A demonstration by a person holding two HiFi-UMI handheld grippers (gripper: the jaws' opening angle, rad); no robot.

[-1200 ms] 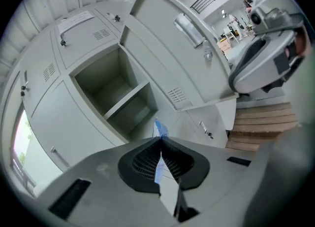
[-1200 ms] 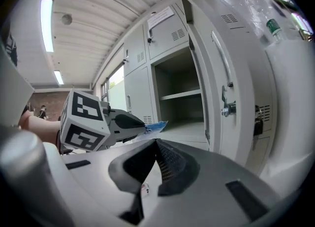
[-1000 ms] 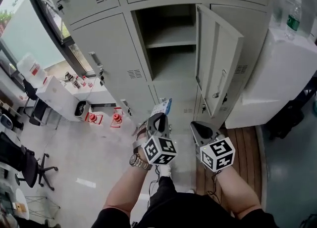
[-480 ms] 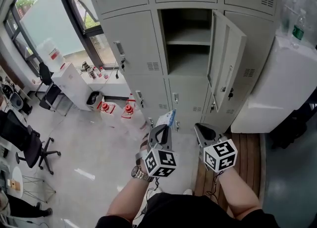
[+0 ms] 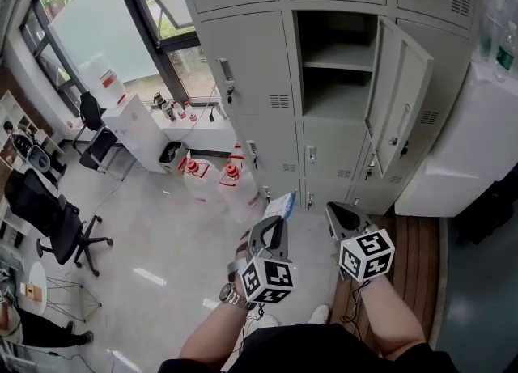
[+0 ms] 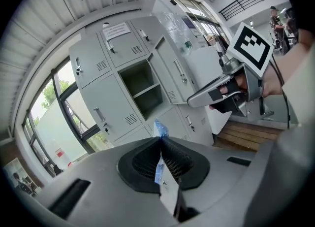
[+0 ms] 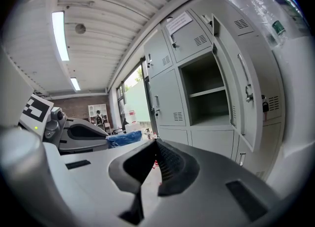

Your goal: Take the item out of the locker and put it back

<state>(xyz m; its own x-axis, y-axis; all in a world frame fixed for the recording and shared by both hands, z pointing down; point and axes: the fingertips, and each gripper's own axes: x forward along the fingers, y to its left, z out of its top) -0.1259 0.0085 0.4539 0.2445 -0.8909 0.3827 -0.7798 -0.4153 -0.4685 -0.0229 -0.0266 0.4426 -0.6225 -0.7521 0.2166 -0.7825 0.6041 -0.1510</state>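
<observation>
While the person faces a wall of grey lockers, the left gripper sits low in the centre of the head view; its jaws are pressed together on a thin blue and white packet; the packet's top pokes up past the jaw tips, out in the room and well apart from the lockers; the right gripper, just beside it, has its jaws closed with nothing between them; the open locker is at the upper right, its door swung out to the right; two red-capped water jugs stand on the floor at centre left.
</observation>
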